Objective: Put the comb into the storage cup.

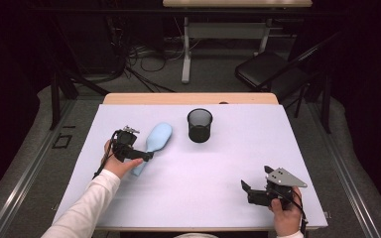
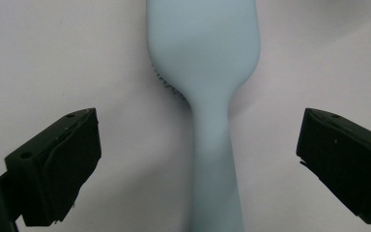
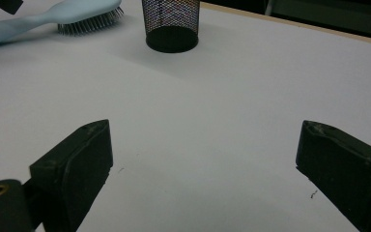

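Hairbrush [image 2: 207,96] lies bristles-down on the table [image 1: 228,163], its handle between the open left claw [image 2: 198,159]; mesh cup [image 1: 199,125] at its 3 o'clock; right claw [image 3: 207,179] open.

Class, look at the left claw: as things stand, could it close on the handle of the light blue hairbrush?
Probably yes. The left claw is open, one jaw on each side of the hairbrush handle, with nothing between jaws and handle. The brush lies bristles down on the table; the mesh cup stands well clear.
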